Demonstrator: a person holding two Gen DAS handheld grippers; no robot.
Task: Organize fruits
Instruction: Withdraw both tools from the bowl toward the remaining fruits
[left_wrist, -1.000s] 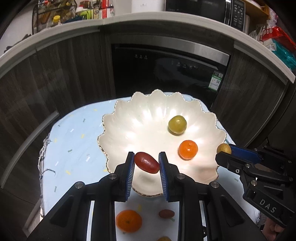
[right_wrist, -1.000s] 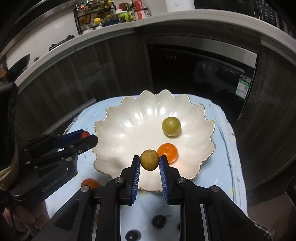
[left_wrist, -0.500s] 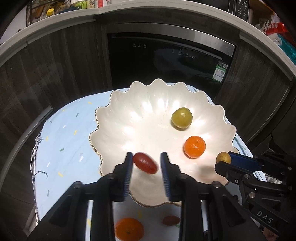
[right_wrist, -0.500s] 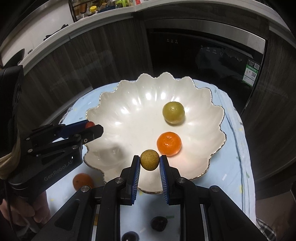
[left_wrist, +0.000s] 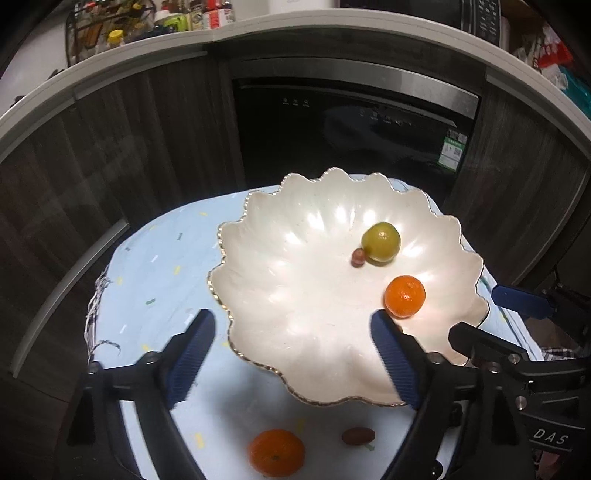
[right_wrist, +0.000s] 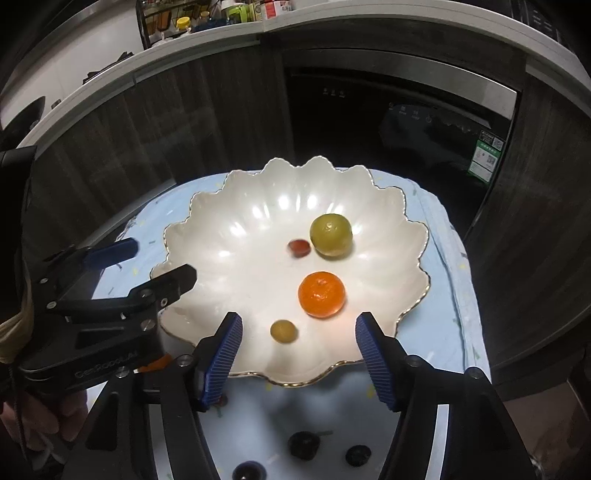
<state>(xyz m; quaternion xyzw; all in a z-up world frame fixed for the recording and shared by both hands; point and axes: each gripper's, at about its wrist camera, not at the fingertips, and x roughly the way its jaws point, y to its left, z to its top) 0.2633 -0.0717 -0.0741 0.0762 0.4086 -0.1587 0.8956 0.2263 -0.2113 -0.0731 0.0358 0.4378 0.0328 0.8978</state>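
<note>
Dark kitchen cabinets stand behind my workspace, where a scalloped white bowl (right_wrist: 413, 236) sits on a pale blue cloth (left_wrist: 162, 266). My left gripper (left_wrist: 291, 354) has just been opening and its jaws now stand wide with nothing between them; the red grape (left_wrist: 357, 257) lies in the bowl, far past them, touching the green fruit (left_wrist: 380, 242). My right gripper (right_wrist: 297, 349) has also just been opening; the small brownish-yellow fruit (right_wrist: 283, 331) rests on the bowl's floor between its parted fingers, untouched, just beside the orange (right_wrist: 322, 294). Another orange (left_wrist: 276, 457) lies on the cloth outside the bowl.
</note>
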